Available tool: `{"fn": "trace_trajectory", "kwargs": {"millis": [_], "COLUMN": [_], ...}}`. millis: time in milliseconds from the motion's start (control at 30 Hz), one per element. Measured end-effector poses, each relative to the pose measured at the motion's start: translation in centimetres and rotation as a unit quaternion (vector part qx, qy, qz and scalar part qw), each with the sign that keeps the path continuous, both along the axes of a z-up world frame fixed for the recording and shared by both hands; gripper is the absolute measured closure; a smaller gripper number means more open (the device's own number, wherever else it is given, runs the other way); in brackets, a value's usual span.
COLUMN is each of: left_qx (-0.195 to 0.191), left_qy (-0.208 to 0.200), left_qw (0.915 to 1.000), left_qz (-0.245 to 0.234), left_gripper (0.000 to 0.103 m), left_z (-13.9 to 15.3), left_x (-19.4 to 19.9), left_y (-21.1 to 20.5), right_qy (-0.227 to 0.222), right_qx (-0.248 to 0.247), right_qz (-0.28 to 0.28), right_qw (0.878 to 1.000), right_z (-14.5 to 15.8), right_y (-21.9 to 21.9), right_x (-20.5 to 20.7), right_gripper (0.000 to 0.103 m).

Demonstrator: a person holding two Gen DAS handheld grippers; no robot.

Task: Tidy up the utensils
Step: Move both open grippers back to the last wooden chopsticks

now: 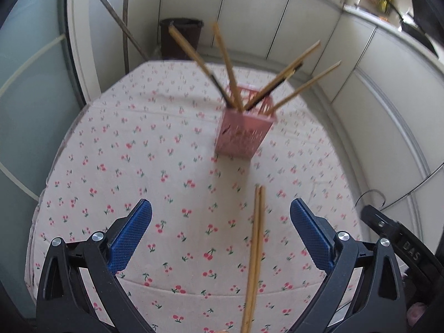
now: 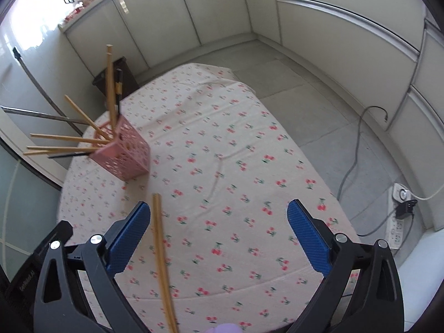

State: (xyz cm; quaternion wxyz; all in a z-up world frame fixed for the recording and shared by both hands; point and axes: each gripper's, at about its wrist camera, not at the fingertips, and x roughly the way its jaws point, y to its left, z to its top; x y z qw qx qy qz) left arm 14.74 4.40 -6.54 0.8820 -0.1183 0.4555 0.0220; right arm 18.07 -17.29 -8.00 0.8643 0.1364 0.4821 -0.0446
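Observation:
A pink perforated utensil holder [image 1: 244,133] stands on the cherry-print tablecloth [image 1: 138,166], with several wooden chopsticks [image 1: 224,63] and dark ones fanning out of it. It also shows in the right wrist view [image 2: 127,155]. A pair of wooden chopsticks [image 1: 256,249] lies on the cloth in front of the holder, between the left gripper's blue pads. In the right wrist view this pair [image 2: 162,255] lies close to the left pad. My left gripper [image 1: 220,238] is open and empty. My right gripper [image 2: 219,238] is open and empty.
A dark bin [image 1: 181,37] stands on the floor behind the table. Cabinets [image 1: 305,27] line the walls. A power strip [image 2: 399,213] and cable [image 2: 358,144] lie on the floor to the right. The other gripper's body [image 1: 399,244] sits at the left view's right edge.

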Motion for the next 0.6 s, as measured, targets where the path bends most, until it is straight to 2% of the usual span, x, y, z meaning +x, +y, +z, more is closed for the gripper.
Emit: {"fn": "trace_trajectory", "kwargs": {"millis": [67, 233, 400, 533, 600], "left_qx": [0.002, -0.004, -0.014, 0.014, 0.016], "left_qy": [0.022, 0.096, 0.162, 0.188, 0.193], "left_qw": [0.9998, 0.9953, 0.9866, 0.9818, 0.9807], "left_qz": [-0.002, -0.003, 0.006, 0.019, 0.028], "left_gripper": [0.007, 0.007, 0.007, 0.007, 0.007], "left_z": [-1.1, -4.9, -8.5, -10.6, -11.1], "left_x": [0.5, 2.6, 5.4, 7.1, 7.4], "left_y": [-0.1, -0.4, -1.0, -1.2, -1.1], "right_qy": [0.022, 0.095, 0.114, 0.135, 0.143], "right_qx": [-0.011, 0.041, 0.063, 0.088, 0.098], "right_qz": [-0.014, -0.038, -0.043, -0.041, -0.037], "right_qw": [1.0, 0.994, 0.991, 0.986, 0.984], "right_z": [-1.1, -4.2, -4.9, -5.6, -5.8], "right_y": [-1.0, -3.5, -4.2, -4.4, -4.6], "right_x": [-0.4, -0.8, -1.2, -1.3, -1.2], "right_gripper": [0.007, 0.007, 0.007, 0.007, 0.007]}}
